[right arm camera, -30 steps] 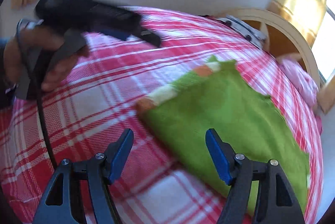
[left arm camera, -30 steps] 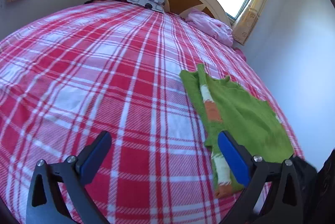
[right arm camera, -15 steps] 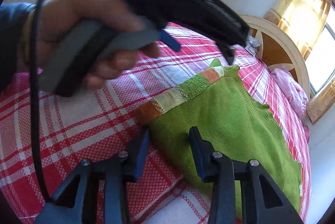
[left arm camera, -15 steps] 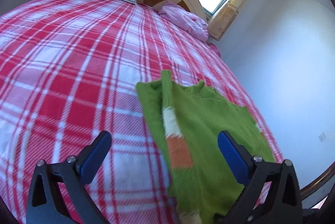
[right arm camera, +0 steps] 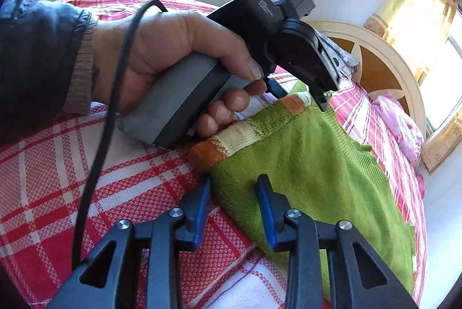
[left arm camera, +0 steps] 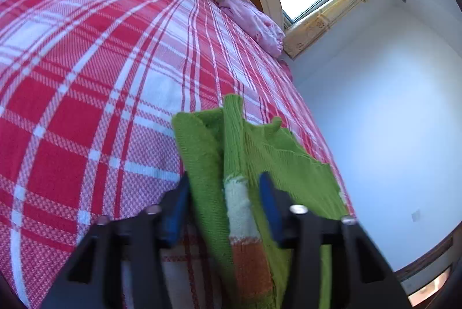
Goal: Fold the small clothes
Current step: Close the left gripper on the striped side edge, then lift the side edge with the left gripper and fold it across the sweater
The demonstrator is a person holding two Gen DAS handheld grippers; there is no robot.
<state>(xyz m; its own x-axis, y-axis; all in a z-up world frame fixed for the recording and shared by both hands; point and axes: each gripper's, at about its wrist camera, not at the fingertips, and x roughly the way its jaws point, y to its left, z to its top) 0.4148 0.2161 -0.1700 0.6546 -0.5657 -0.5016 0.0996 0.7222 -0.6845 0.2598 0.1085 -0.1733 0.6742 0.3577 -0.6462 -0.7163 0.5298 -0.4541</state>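
Small pale lettering on the black top of the left hand-held gripper (right arm camera: 324, 102), too blurred to read

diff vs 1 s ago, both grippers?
Both jaws narrowed from wide open. The left gripper swung right to straddle the striped sleeve. The right gripper advanced onto the green sweater edge. Neither visibly clamps yet. Sweater still lies on the plaid bedspread.

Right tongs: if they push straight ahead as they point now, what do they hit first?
Probably the green sweater: its near edge already lies between the right tongs' blue tips, though depth is uncertain.
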